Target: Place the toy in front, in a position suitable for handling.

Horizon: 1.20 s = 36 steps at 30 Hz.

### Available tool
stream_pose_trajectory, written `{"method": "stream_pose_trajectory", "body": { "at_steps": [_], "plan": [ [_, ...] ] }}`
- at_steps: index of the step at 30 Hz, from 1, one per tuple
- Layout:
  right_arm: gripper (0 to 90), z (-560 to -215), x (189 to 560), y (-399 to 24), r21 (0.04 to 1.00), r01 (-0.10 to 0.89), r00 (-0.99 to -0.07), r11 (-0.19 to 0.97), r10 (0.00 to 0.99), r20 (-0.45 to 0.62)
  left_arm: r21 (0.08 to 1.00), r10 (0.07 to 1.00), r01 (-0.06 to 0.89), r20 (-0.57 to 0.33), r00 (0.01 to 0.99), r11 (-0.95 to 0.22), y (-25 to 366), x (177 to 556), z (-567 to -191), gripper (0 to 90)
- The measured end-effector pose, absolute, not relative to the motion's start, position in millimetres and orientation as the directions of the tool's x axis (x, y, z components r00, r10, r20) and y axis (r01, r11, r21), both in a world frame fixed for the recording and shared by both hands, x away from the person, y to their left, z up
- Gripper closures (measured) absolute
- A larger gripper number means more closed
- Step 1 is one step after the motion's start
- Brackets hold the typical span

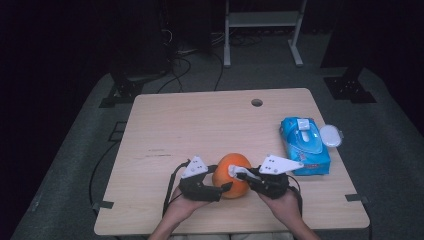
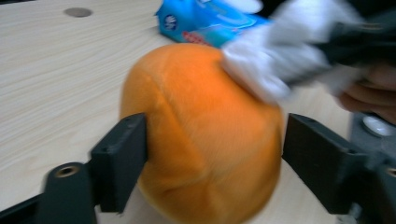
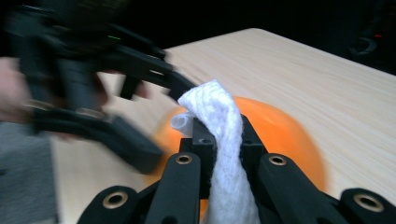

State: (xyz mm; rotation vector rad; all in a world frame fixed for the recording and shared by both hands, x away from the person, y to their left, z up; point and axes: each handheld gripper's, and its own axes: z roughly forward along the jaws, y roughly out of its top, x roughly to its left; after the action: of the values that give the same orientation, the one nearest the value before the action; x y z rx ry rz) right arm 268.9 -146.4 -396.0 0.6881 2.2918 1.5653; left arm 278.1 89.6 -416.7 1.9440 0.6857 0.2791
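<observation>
Left tongs clamped the orange plush ball steady on the surface so the right tongs, pinching a white wipe, could probably scrub it.

Dark rm, grey floor.

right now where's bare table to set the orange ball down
Free: the wide stretch of table between the cable hole and the orange ball, plus the whole left side. Crowded: the near edge around both grippers, and the right side by the blue wipes pack.
</observation>
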Motion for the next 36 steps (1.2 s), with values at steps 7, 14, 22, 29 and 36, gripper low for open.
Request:
{"method": "stream_pose_trajectory", "body": {
  "at_steps": [7, 14, 22, 29, 36],
  "plan": [
    [81.7, -391, 271, -145, 0.925, 0.195, -0.842, 0.325, 0.539, -0.011, 0.878, 0.547, 0.267, -0.007, 0.837, -0.397, 89, 271, -419, 37.3],
    [81.7, -394, 275, -154, 0.922, 0.245, -0.845, 0.301, 0.532, 0.051, 0.880, 0.575, 0.338, -0.094, 0.813, -0.333, 85, 277, -418, 24.1],
    [81.7, -391, 279, -157, 0.918, 0.224, -0.834, 0.329, 0.551, 0.006, 0.882, 0.546, 0.310, -0.074, 0.835, -0.355, 89, 274, -418, 31.6],
    [81.7, -391, 273, -151, 0.923, 0.223, -0.858, 0.313, 0.512, 0.033, 0.884, 0.538, 0.263, -0.015, 0.843, -0.387, 81, 269, -416, 33.1],
    [81.6, -395, 284, -164, 0.917, 0.257, -0.822, 0.304, 0.569, 0.042, 0.879, 0.514, 0.268, -0.031, 0.857, -0.394, 88, 270, -417, 34.8]
  ]
}}
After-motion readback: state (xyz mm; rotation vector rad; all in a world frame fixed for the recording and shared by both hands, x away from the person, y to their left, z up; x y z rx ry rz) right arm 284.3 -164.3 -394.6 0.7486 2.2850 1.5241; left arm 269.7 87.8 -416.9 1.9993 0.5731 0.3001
